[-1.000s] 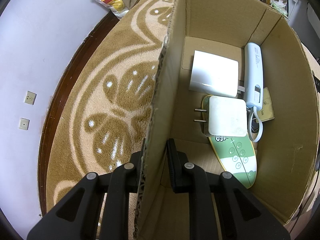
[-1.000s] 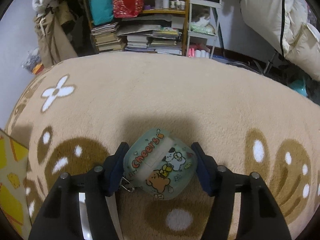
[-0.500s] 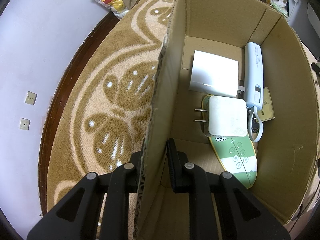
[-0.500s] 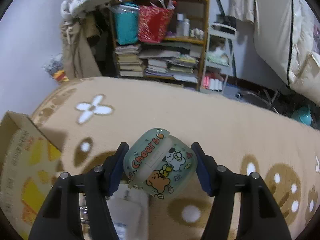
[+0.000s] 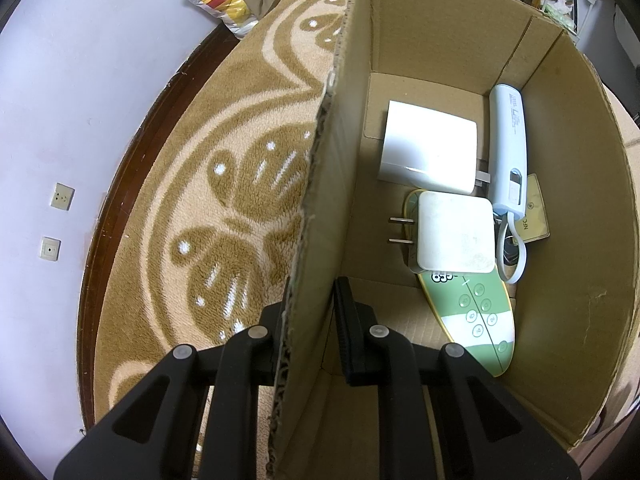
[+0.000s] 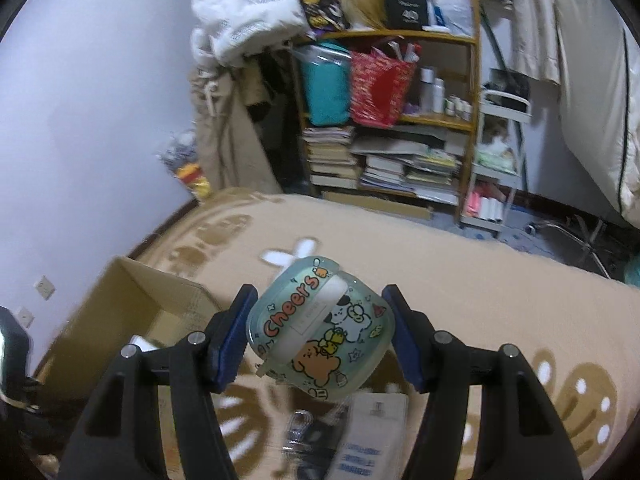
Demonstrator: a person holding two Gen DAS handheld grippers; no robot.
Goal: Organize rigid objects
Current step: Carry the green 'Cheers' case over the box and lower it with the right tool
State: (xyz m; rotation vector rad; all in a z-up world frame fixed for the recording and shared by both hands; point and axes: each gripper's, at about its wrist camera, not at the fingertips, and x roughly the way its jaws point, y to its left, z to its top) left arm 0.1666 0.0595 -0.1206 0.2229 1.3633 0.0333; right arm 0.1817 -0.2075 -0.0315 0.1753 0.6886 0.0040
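Underfoot, the biggest thing I see is the tan pile rug with brown leaf shapes and white dots (image 5: 224,184), spreading past the edges of both views. On it stands the open brown cardboard box (image 5: 572,240); through the right camera only its far corner (image 6: 132,300) shows, blurred. My left tongs (image 5: 310,312) are pressed together on the box's near wall, one finger outside, one inside.

Inside the box, from larger to smaller: a green and white oval remote with round buttons (image 5: 476,316), its upper end hidden under a white square plug adapter with two prongs (image 5: 454,234); a flat white square block (image 5: 428,150); a pale blue tube-shaped device with a white wrist loop (image 5: 510,148); and a small yellowish card marked NFC (image 5: 534,216), partly covered by the tube. Something dark under the loop I cannot make out.

My right tongs (image 6: 320,330) pinch a translucent mint-green rounded case printed "Cheers" with cartoon animals (image 6: 318,326), a blue pad on each flank, held in the air above the rug, right of the box. Below it lie a white badge-like card (image 6: 370,436) and a dark metal clip (image 6: 300,428), both blurred and cut off by the frame.
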